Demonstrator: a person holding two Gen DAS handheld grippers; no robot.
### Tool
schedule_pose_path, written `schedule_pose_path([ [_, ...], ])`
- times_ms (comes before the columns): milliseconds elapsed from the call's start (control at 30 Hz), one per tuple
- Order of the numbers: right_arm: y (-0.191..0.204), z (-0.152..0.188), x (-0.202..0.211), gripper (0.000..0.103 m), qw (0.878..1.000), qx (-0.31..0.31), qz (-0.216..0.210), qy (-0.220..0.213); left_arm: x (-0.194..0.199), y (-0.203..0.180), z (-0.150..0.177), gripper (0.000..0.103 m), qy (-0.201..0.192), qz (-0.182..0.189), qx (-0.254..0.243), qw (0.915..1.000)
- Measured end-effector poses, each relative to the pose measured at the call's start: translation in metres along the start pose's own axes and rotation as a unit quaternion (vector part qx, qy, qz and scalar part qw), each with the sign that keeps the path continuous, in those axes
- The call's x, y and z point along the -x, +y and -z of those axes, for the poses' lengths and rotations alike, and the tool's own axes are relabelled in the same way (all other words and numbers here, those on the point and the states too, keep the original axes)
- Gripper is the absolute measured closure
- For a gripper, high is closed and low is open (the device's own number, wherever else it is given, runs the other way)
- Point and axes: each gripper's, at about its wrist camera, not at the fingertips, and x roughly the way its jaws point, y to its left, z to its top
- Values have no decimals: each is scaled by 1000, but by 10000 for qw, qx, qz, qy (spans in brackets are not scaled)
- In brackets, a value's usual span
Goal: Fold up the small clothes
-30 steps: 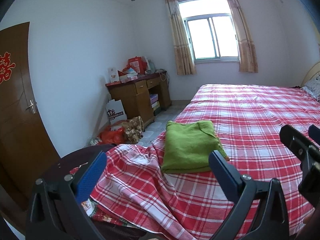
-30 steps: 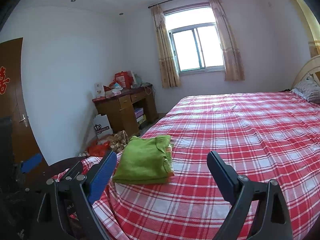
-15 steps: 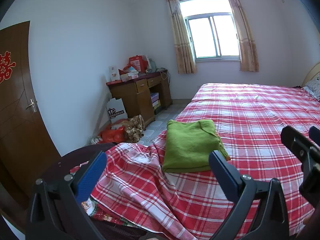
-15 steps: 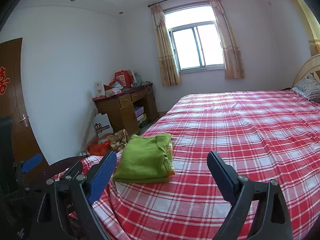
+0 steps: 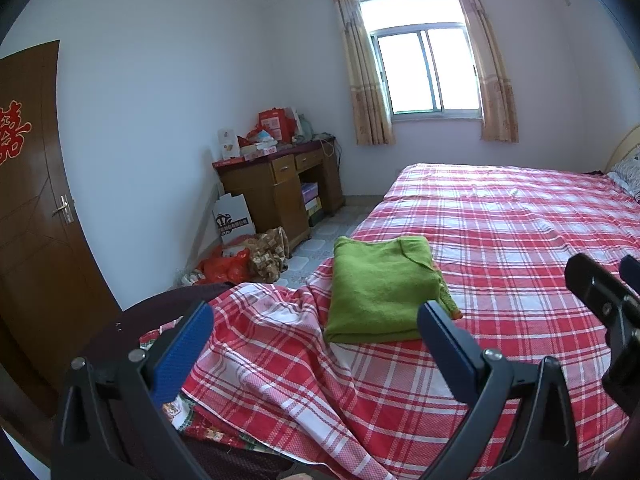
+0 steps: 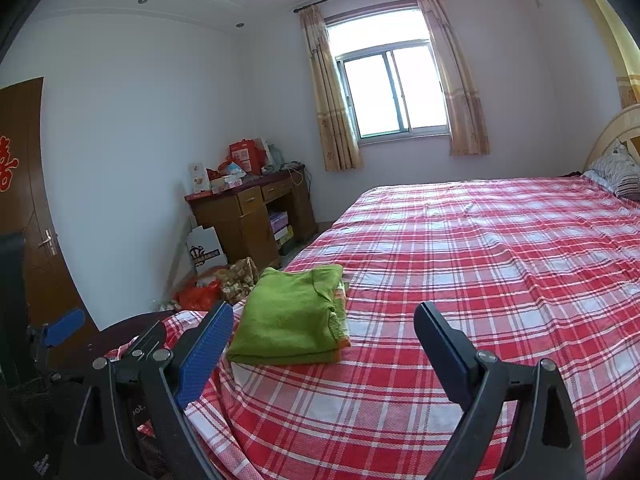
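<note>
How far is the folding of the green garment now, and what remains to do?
Done: the green garment lies folded into a compact stack on the red plaid bedsheet, near the bed corner. In hand: nothing; the left gripper and right gripper are both open and empty, apart from it. Left: no other unfolded clothes are visible.

Wooden desk (image 5: pixel 280 188) against left wall, between brown door (image 5: pixel 28 208) and curtained window (image 5: pixel 426 76). Red boxes (image 5: pixel 276 122) and white cartons piled on desk top. White printed paper bag (image 5: pixel 233 220) leaning just beside desk; red plastic bag (image 5: pixel 224 268) and patterned brown bag (image 5: pixel 270 254) on floor near it. Red paper character (image 5: pixel 12 132) on door. Red plaid bedsheet (image 6: pixel 500 248) right of desk; patterned pillow (image 6: pixel 616 168) at far end.
</note>
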Motion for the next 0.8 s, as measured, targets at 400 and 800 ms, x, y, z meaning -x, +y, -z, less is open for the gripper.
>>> schedule_pose_path([
  [400, -1, 0, -1, 11, 10000, -12, -8, 29, 0, -3, 3, 0, 41, 38, 38, 10000],
  [800, -1, 2, -2, 11, 10000, -25, 4, 57, 0, -5, 4, 0, 51, 20, 33, 10000],
])
